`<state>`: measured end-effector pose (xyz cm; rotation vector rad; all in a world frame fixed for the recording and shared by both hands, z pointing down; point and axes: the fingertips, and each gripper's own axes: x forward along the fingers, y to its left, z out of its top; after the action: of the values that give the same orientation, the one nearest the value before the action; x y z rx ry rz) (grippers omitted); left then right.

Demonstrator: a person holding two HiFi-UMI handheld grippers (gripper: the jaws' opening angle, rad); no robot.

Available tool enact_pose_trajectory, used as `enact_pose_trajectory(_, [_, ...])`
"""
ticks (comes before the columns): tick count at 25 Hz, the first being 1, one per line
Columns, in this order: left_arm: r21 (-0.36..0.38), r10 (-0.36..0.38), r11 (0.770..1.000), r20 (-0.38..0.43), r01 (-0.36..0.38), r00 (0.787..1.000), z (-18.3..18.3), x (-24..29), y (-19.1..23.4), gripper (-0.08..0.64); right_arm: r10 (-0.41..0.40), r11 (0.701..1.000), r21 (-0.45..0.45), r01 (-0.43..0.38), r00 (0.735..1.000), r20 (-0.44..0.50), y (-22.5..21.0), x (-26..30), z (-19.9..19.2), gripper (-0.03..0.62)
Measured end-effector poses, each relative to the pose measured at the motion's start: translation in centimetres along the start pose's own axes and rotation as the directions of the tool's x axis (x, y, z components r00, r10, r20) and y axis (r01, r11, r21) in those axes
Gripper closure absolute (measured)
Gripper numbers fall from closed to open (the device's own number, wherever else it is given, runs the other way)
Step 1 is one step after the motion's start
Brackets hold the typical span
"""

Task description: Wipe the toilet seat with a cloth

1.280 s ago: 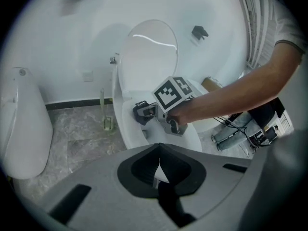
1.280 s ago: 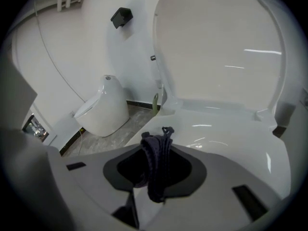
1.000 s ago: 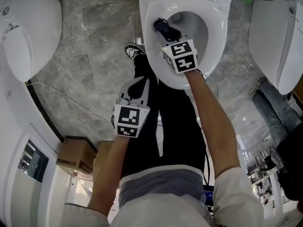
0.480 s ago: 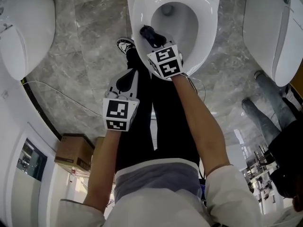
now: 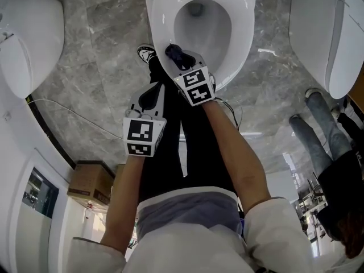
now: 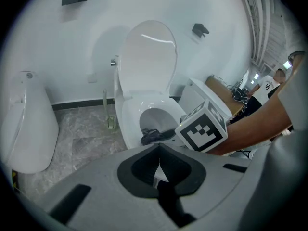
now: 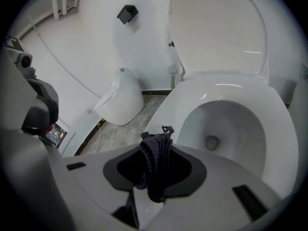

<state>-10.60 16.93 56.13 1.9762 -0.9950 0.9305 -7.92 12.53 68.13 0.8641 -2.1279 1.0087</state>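
Here the right gripper (image 5: pixel 181 61) clamps the dark cloth (image 5: pixel 174 53) against the toilet seat (image 5: pixel 242 33); the left gripper (image 5: pixel 151 95) hangs closed.

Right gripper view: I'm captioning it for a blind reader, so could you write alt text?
The right gripper is shut on a dark cloth at the near rim of a white toilet seat. The lid stands raised behind the bowl, and another white fixture stands on the floor to the left.

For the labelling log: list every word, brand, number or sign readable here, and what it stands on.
None can be read.
Left marker cube and right marker cube: black-and-white square patterns only, no letters.
Cardboard box: any print is too small to read.
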Motion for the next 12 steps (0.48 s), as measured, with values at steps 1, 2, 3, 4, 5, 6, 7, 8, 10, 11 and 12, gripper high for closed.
enact_pose_trajectory(1, [0.0, 0.001, 1.0, 0.001, -0.001, 1.0, 0.1, 0.1, 0.0, 0.551, 0.001, 1.0, 0.003, -0.001, 1.0, -0.001, 0.1, -0.2, -0.3, 0.489])
enact_pose_trajectory(2, [-0.001, 0.002, 1.0, 0.002, -0.002, 1.0, 0.3, 0.1, -0.1, 0.551, 0.002, 1.0, 0.009, -0.002, 1.0, -0.001, 0.2, -0.4, -0.6, 0.489])
enact_pose_trajectory(3, [-0.001, 0.004, 1.0, 0.004, -0.004, 1.0, 0.4, 0.2, -0.1, 0.551, 0.003, 1.0, 0.019, -0.003, 1.0, -0.003, 0.3, -0.6, -0.9, 0.489])
enact_pose_trajectory(4, [-0.001, 0.008, 1.0, 0.008, -0.008, 1.0, 0.6, 0.2, 0.0, 0.551, 0.004, 1.0, 0.028, -0.004, 1.0, -0.005, 0.4, -0.7, -1.2, 0.489])
enact_pose_trajectory(5, [-0.001, 0.015, 1.0, 0.014, -0.015, 1.0, 0.8, 0.2, 0.0, 0.551, 0.005, 0.999, 0.034, -0.005, 1.0, -0.007, 0.5, -0.9, -1.5, 0.489])
enact_pose_trajectory(6, [0.0, 0.022, 1.0, 0.018, -0.022, 1.0, 1.0, 0.3, 0.0, 0.551, 0.005, 0.999, 0.038, -0.005, 1.0, -0.011, 0.5, -1.2, -1.9, 0.489])
enact_pose_trajectory(7, [0.0, 0.028, 1.0, 0.021, -0.028, 0.999, 1.1, 0.4, -0.1, 0.551, 0.006, 0.999, 0.044, -0.005, 1.0, -0.02, 0.5, -1.5, -2.4, 0.489])
enact_pose_trajectory(8, [0.001, 0.031, 1.0, 0.021, -0.031, 0.999, 1.2, 0.5, -0.1, 0.551, 0.006, 0.999, 0.052, -0.005, 1.0, -0.027, 0.4, -1.9, -2.9, 0.489])
enact_pose_trajectory(10, [-0.002, 0.035, 0.999, 0.017, -0.035, 0.999, 1.4, 0.8, 0.0, 0.551, 0.006, 0.998, 0.07, -0.004, 1.0, -0.03, 0.4, -2.5, -3.6, 0.489])
enact_pose_trajectory(11, [-0.005, 0.036, 0.999, 0.015, -0.035, 0.999, 1.5, 0.9, 0.0, 0.551, 0.004, 0.997, 0.079, -0.002, 0.999, -0.033, 0.4, -2.9, -4.1, 0.489])
enact_pose_trajectory(12, [-0.007, 0.035, 0.999, 0.012, -0.035, 0.999, 1.5, 0.9, -0.2, 0.551, 0.003, 0.996, 0.09, 0.0, 0.999, -0.04, 0.4, -3.4, -4.8, 0.489])
